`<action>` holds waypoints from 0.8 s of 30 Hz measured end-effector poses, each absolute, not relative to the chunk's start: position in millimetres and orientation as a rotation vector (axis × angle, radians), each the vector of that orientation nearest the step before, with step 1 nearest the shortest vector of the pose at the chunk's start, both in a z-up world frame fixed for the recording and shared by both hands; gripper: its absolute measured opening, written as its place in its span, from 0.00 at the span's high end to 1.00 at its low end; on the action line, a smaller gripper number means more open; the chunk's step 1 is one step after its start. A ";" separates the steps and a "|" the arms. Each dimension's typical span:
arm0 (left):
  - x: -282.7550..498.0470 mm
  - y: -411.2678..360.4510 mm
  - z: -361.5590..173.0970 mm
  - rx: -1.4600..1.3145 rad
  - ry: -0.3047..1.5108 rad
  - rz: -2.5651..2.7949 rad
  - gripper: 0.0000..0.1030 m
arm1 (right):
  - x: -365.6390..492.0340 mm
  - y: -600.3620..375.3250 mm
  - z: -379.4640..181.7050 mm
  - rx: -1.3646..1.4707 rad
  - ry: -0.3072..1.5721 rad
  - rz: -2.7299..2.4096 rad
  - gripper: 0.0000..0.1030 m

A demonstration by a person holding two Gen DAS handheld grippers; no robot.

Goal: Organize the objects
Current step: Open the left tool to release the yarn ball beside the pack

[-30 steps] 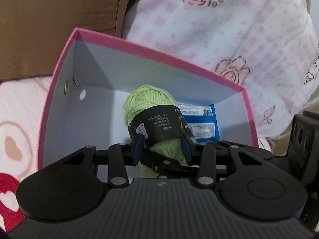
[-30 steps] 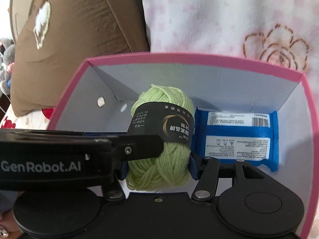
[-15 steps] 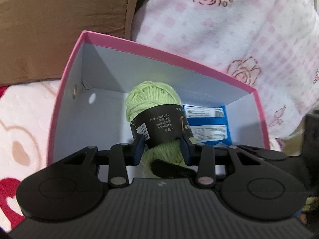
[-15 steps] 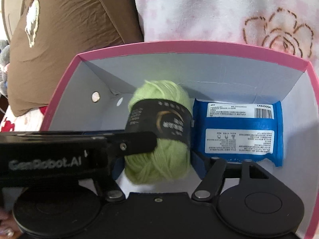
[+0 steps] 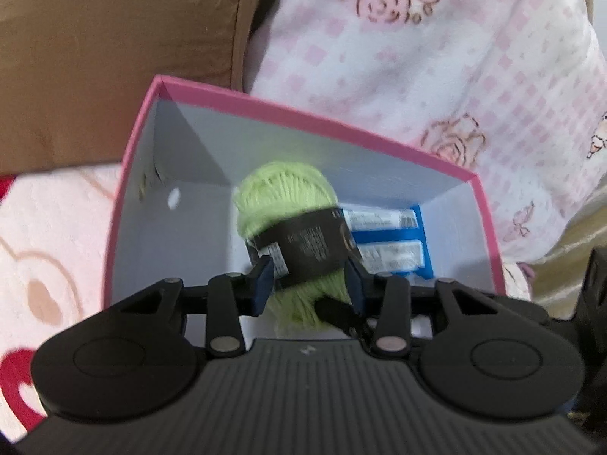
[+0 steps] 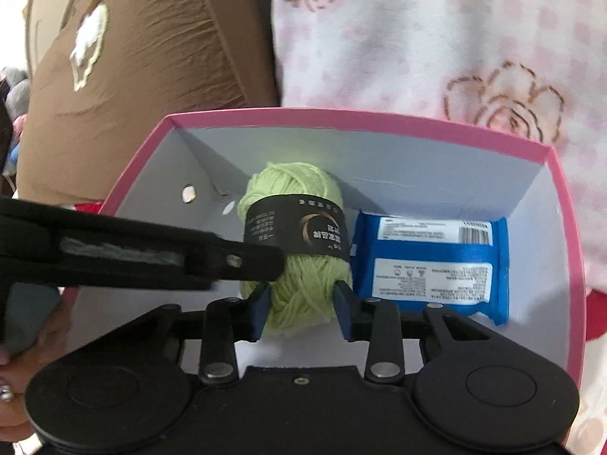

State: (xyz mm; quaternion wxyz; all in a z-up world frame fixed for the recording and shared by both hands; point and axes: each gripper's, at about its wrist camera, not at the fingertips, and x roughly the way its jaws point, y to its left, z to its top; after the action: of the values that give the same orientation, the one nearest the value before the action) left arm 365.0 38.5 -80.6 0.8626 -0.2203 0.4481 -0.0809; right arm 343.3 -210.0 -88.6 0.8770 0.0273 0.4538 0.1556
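Moved: right gripper (image 6: pixel 301 305) jaws just closed on yarn ball (image 6: pixel 296 242).
L gripper (image 5: pixel 309 284): grips yarn too.
Place: box (image 6: pixel 341 113), blue pack (image 6: pixel 428 261) at 3 o'clock.
Means: yarn nearly put away.

Fuzzy yarn ball (image 6: pixel 299 265), matt cardboard box (image 6: pixel 436 159)

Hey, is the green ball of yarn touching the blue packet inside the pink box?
Touching. In the right wrist view the yarn ball lies against the blue packet's left edge, with no box floor showing between them.
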 end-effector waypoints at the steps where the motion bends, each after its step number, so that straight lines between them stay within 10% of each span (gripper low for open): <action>1: 367.6 38.2 -83.2 -0.441 0.945 -0.136 0.61 | 343.0 -210.3 -89.3 0.064 0.948 0.323 0.62; 19: 385.0 12.5 -91.0 -0.363 0.938 -0.152 0.59 | 356.8 -205.1 -96.7 0.065 0.961 0.301 0.61; 24: 373.0 19.0 -80.2 -0.389 0.961 -0.119 0.55 | 342.7 -208.0 -85.1 0.065 0.951 0.325 0.48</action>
State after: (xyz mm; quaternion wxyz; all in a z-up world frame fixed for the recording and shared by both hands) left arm 373.0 19.0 -80.2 0.8669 -0.1857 0.4591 -0.0570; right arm 342.7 -208.0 -85.1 0.8758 0.0312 0.4558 0.1558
